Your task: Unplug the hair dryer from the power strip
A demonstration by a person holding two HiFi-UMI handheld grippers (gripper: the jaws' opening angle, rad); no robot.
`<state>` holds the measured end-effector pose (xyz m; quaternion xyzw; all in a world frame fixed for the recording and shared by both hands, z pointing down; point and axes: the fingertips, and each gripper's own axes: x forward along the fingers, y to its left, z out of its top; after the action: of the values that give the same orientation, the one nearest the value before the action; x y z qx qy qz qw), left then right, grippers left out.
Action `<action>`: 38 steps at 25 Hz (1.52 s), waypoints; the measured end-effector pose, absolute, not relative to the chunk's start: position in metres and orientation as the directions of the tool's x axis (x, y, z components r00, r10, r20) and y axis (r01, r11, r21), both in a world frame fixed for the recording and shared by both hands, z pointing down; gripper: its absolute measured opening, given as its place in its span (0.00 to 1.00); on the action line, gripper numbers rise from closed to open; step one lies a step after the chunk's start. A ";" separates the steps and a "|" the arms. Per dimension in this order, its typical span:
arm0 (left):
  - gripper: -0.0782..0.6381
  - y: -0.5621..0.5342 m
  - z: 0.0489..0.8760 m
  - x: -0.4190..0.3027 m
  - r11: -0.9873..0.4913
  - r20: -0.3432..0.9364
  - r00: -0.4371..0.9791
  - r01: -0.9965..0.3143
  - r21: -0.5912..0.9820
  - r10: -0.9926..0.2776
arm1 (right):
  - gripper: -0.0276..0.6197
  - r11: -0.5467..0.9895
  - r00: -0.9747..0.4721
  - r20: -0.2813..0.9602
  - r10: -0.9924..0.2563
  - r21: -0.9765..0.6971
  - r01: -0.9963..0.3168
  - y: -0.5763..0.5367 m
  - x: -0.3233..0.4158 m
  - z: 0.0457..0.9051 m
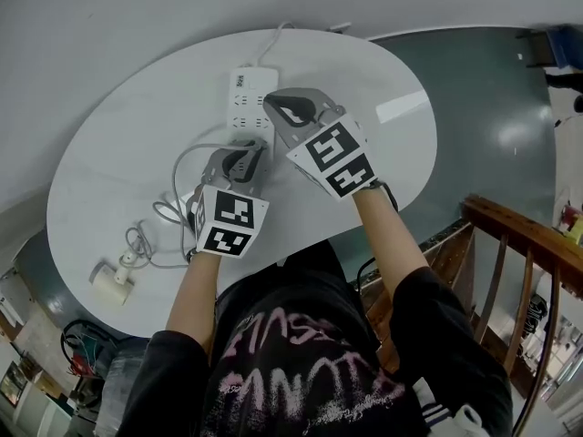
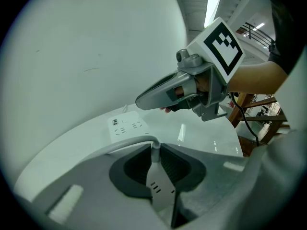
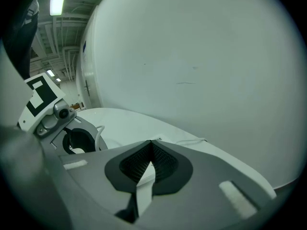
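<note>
A white power strip (image 1: 248,94) lies on the far part of the round white table (image 1: 109,171). My left gripper (image 1: 244,153) is shut on the white plug (image 2: 160,190), just short of the strip's near end; in the left gripper view the power strip (image 2: 125,127) lies apart from the plug. The plug's cable (image 1: 182,167) loops left and back to the white hair dryer (image 1: 114,282) at the table's near left edge. My right gripper (image 1: 282,107) hangs over the strip's right side with its jaws together and nothing between them. It looks raised off the strip as the right gripper (image 2: 141,101) shows there.
The strip's own cord (image 1: 273,39) runs off the table's far edge toward the wall. A wooden railing (image 1: 510,235) stands to the right, past the grey floor. A bin with cables (image 1: 86,344) sits below the table's near left.
</note>
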<state>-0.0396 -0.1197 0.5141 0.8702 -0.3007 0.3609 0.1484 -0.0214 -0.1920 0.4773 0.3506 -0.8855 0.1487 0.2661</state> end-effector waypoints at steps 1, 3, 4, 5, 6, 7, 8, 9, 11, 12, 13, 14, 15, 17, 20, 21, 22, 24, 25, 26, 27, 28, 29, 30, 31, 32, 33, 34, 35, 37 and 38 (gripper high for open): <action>0.20 -0.120 0.514 -0.040 -0.775 0.718 0.558 -0.631 0.042 -0.416 | 0.08 0.719 -0.613 0.586 -0.530 -0.074 -0.691 -0.192 -0.023 0.481; 0.20 -0.119 0.515 -0.040 -0.774 0.720 0.559 -0.631 0.047 -0.412 | 0.08 0.738 -0.614 0.609 -0.502 -0.068 -0.671 -0.192 -0.028 0.488; 0.20 -0.119 0.515 -0.039 -0.775 0.720 0.560 -0.630 0.049 -0.410 | 0.08 0.747 -0.612 0.621 -0.489 -0.064 -0.661 -0.192 -0.030 0.492; 0.20 -0.119 0.515 -0.039 -0.776 0.720 0.560 -0.629 0.049 -0.409 | 0.08 0.757 -0.609 0.635 -0.476 -0.056 -0.651 -0.191 -0.031 0.496; 0.20 -0.120 0.515 -0.039 -0.777 0.720 0.561 -0.628 0.048 -0.408 | 0.08 0.766 -0.603 0.649 -0.464 -0.048 -0.641 -0.191 -0.033 0.501; 0.20 -0.120 0.515 -0.039 -0.777 0.720 0.560 -0.628 0.047 -0.409 | 0.08 0.776 -0.597 0.662 -0.453 -0.038 -0.630 -0.190 -0.035 0.505; 0.20 -0.120 0.515 -0.039 -0.777 0.720 0.559 -0.628 0.044 -0.411 | 0.08 0.784 -0.591 0.674 -0.444 -0.027 -0.620 -0.190 -0.036 0.508; 0.20 -0.119 0.515 -0.039 -0.777 0.720 0.558 -0.628 0.041 -0.412 | 0.08 0.791 -0.584 0.685 -0.436 -0.017 -0.611 -0.190 -0.037 0.512; 0.20 -0.118 0.514 -0.039 -0.779 0.720 0.556 -0.626 0.035 -0.415 | 0.08 0.803 -0.577 0.701 -0.420 -0.010 -0.596 -0.190 -0.039 0.517; 0.20 -0.118 0.514 -0.039 -0.779 0.720 0.557 -0.626 0.035 -0.414 | 0.08 0.808 -0.574 0.709 -0.410 -0.011 -0.590 -0.189 -0.040 0.519; 0.20 -0.118 0.514 -0.039 -0.780 0.720 0.558 -0.625 0.037 -0.413 | 0.08 0.814 -0.571 0.717 -0.400 -0.008 -0.581 -0.189 -0.041 0.522; 0.20 -0.118 0.514 -0.040 -0.780 0.720 0.559 -0.625 0.039 -0.411 | 0.08 0.821 -0.566 0.726 -0.391 -0.003 -0.571 -0.189 -0.041 0.525; 0.20 -0.118 0.515 -0.040 -0.780 0.721 0.559 -0.625 0.042 -0.409 | 0.08 0.827 -0.561 0.733 -0.385 0.003 -0.563 -0.188 -0.041 0.527; 0.20 -0.119 0.515 -0.039 -0.779 0.723 0.560 -0.625 0.048 -0.405 | 0.08 0.831 -0.557 0.735 -0.386 0.015 -0.556 -0.187 -0.041 0.529; 0.20 -0.120 0.514 -0.039 -0.777 0.724 0.558 -0.627 0.050 -0.404 | 0.08 0.823 -0.573 0.720 -0.392 -0.003 -0.568 -0.188 -0.040 0.530; 0.20 -0.120 0.515 -0.039 -0.777 0.726 0.556 -0.628 0.048 -0.404 | 0.08 0.818 -0.583 0.713 -0.390 -0.023 -0.575 -0.188 -0.040 0.530; 0.20 -0.120 0.515 -0.039 -0.776 0.728 0.554 -0.628 0.048 -0.404 | 0.08 0.814 -0.591 0.708 -0.387 -0.040 -0.580 -0.188 -0.040 0.530; 0.20 -0.120 0.515 -0.039 -0.777 0.731 0.552 -0.628 0.048 -0.401 | 0.08 0.812 -0.598 0.706 -0.379 -0.057 -0.581 -0.188 -0.040 0.531; 0.20 -0.120 0.515 -0.039 -0.778 0.731 0.552 -0.627 0.049 -0.400 | 0.08 0.813 -0.598 0.709 -0.374 -0.060 -0.579 -0.188 -0.040 0.531; 0.20 -0.120 0.515 -0.038 -0.779 0.731 0.553 -0.625 0.048 -0.399 | 0.08 0.814 -0.599 0.711 -0.370 -0.063 -0.577 -0.188 -0.040 0.532; 0.20 -0.119 0.515 -0.038 -0.780 0.730 0.555 -0.624 0.047 -0.399 | 0.08 0.814 -0.600 0.711 -0.366 -0.067 -0.576 -0.188 -0.040 0.532; 0.20 -0.119 0.515 -0.038 -0.782 0.729 0.555 -0.622 0.045 -0.400 | 0.08 0.814 -0.600 0.712 -0.366 -0.067 -0.576 -0.188 -0.040 0.532; 0.20 -0.119 0.515 -0.038 -0.782 0.729 0.555 -0.621 0.043 -0.401 | 0.08 0.815 -0.595 0.713 -0.371 -0.058 -0.576 -0.188 -0.040 0.531; 0.20 -0.120 0.514 -0.038 -0.783 0.728 0.555 -0.621 0.039 -0.403 | 0.08 0.817 -0.587 0.716 -0.379 -0.039 -0.576 -0.188 -0.040 0.531; 0.19 -0.120 0.514 -0.038 -0.784 0.727 0.555 -0.620 0.036 -0.405 | 0.08 0.818 -0.576 0.719 -0.389 -0.018 -0.575 -0.189 -0.040 0.531; 0.19 -0.120 0.514 -0.038 -0.784 0.725 0.555 -0.620 0.033 -0.408 | 0.08 0.818 -0.568 0.722 -0.396 -0.003 -0.575 -0.189 -0.040 0.531; 0.19 -0.120 0.514 -0.038 -0.785 0.723 0.556 -0.619 0.031 -0.411 | 0.08 0.817 -0.564 0.724 -0.398 0.000 -0.577 -0.189 -0.040 0.531; 0.19 -0.119 0.513 -0.039 -0.785 0.719 0.558 -0.618 0.029 -0.413 | 0.08 0.815 -0.566 0.723 -0.396 -0.008 -0.579 -0.189 -0.040 0.532; 0.18 -0.119 0.513 -0.039 -0.787 0.716 0.561 -0.617 0.027 -0.415 | 0.08 0.813 -0.571 0.722 -0.392 -0.019 -0.582 -0.188 -0.040 0.532; 0.18 -0.119 0.512 -0.039 -0.793 0.712 0.563 -0.609 0.015 -0.420 | 0.08 0.810 -0.570 0.724 -0.388 -0.027 -0.586 -0.189 -0.040 0.532; 0.18 -0.119 0.512 -0.039 -0.797 0.711 0.562 -0.605 0.005 -0.422 | 0.08 0.809 -0.563 0.729 -0.390 -0.021 -0.588 -0.189 -0.039 0.531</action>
<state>-0.0388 -0.1191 0.5120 0.8750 -0.2934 0.3643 0.1251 -0.0394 -0.1894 0.5313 0.2797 -0.8741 0.1318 0.3747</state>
